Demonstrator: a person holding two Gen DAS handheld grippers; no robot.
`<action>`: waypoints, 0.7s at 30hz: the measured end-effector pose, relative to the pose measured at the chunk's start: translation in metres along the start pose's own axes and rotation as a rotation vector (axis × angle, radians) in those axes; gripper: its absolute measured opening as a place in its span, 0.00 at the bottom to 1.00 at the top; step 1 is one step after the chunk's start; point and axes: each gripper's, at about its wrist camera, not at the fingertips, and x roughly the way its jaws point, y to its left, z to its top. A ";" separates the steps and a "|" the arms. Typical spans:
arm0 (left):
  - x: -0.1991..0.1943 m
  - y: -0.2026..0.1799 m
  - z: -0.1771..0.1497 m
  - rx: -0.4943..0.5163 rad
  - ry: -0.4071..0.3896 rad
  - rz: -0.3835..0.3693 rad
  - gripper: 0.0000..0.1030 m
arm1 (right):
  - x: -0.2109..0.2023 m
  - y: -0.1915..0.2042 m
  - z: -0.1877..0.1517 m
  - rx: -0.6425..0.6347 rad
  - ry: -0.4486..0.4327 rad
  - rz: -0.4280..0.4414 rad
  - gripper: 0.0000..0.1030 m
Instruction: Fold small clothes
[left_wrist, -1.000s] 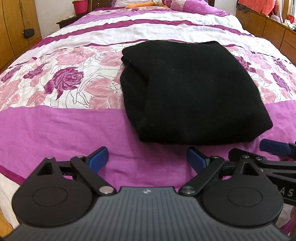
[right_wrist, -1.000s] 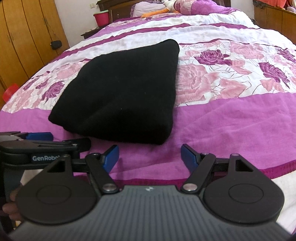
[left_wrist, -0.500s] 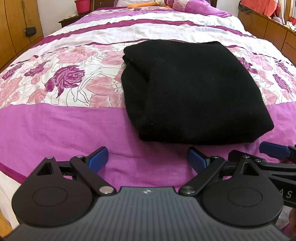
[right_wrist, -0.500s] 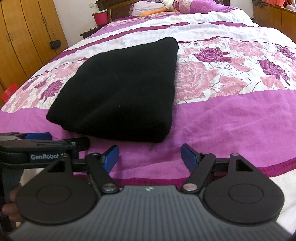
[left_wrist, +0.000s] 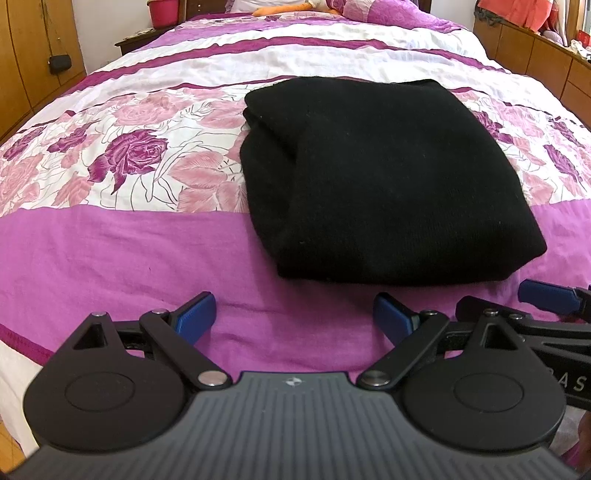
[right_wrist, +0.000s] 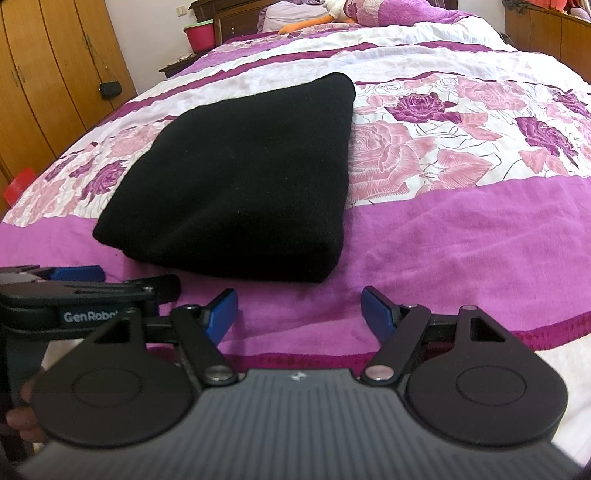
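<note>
Black garment (left_wrist: 388, 177) folded on floral bedspread (left_wrist: 110, 240); wardrobe (right_wrist: 48, 74) beside.

bare bedspread (left_wrist: 122, 254) beside folded black garment (left_wrist: 388, 177), wardrobe (right_wrist: 48, 74) well apart

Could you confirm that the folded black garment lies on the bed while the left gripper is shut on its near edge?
Not quite: the left gripper is open and short of the garment, touching nothing, as the left wrist view shows. The garment does lie folded on the bed.
</note>
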 end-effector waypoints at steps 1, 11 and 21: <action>0.000 0.000 0.000 0.000 0.000 0.001 0.92 | 0.000 0.000 0.000 0.000 0.000 0.000 0.73; 0.000 -0.001 -0.001 0.004 0.001 0.002 0.92 | 0.000 0.000 0.000 0.001 0.000 0.001 0.73; 0.001 -0.001 -0.001 0.005 0.002 0.002 0.92 | -0.001 0.000 0.000 0.002 0.001 0.001 0.73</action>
